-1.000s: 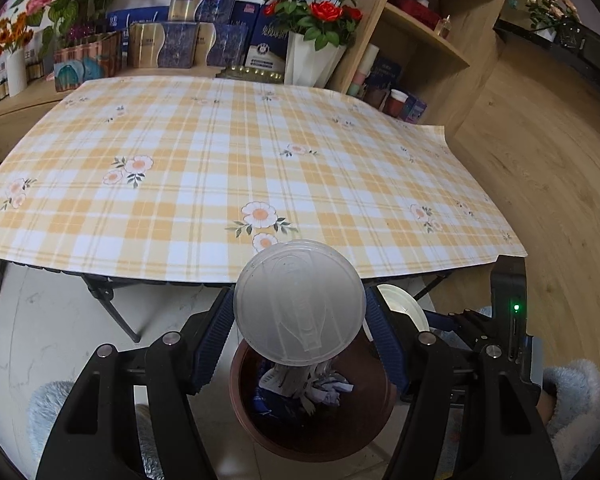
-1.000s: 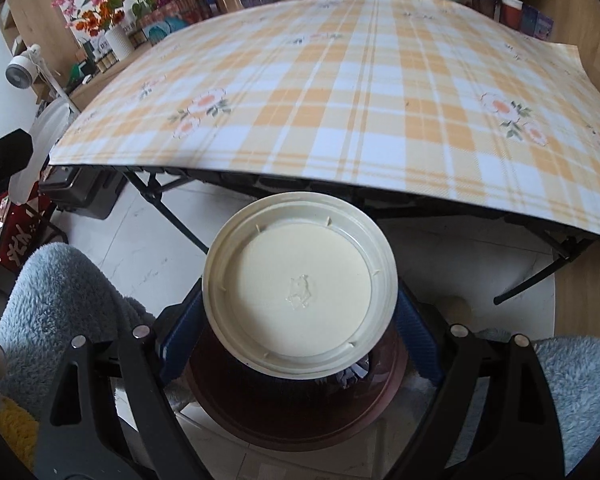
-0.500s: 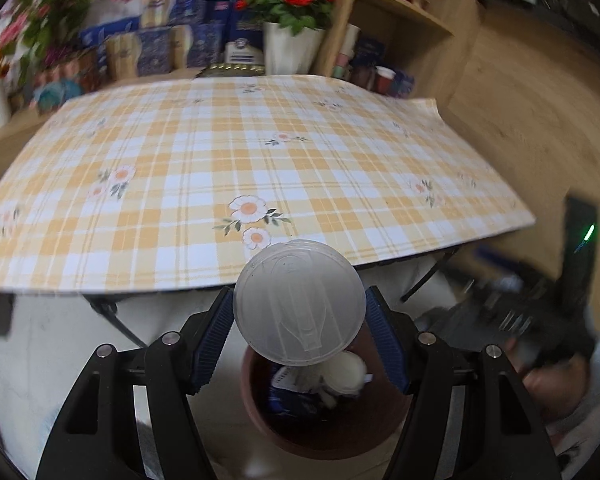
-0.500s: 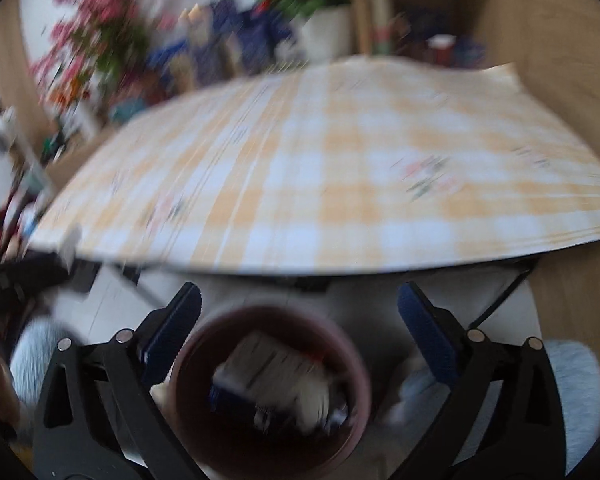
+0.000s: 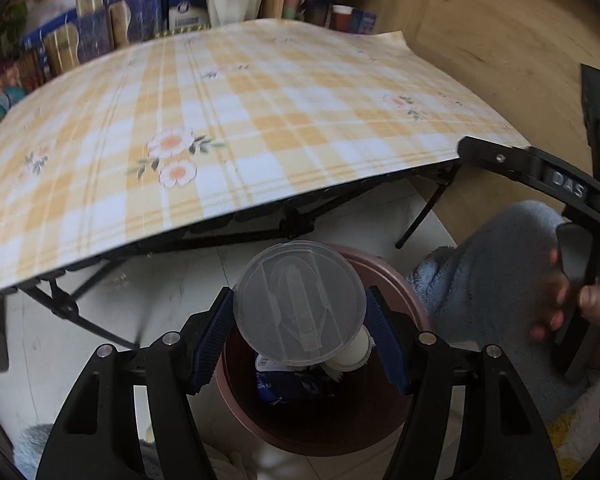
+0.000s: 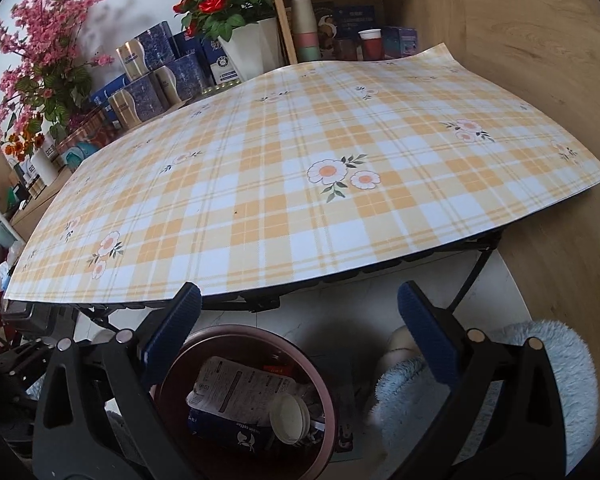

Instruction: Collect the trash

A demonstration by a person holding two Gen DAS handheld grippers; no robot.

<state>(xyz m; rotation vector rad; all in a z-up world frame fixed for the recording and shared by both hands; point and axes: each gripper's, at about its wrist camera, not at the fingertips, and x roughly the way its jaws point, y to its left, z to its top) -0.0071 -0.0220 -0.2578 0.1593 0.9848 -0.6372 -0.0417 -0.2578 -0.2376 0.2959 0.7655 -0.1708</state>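
A clear round plastic lid (image 5: 300,302) sits between the blue pads of my left gripper (image 5: 300,330), which is shut on it just above the dark red bin (image 5: 388,432). Inside the bin lie a white cup (image 5: 350,350) and a blue package (image 5: 288,380). In the right wrist view the bin (image 6: 180,364) holds a coffee packet (image 6: 236,392) and a cream cup (image 6: 290,412). My right gripper (image 6: 298,336) stands wide open and empty over the bin's far rim.
The folding table with the orange plaid cloth (image 6: 300,184) stands behind the bin, nothing on it. Flower pots, blue boxes and a shelf (image 6: 340,44) line the back. A fluffy blue sleeve (image 5: 492,276) and the other gripper's handle (image 5: 560,188) are at the right.
The right gripper let the cream bowl drop into the bin and opened wide, then swung right. The left gripper with the clear lid sank lower toward the bin.
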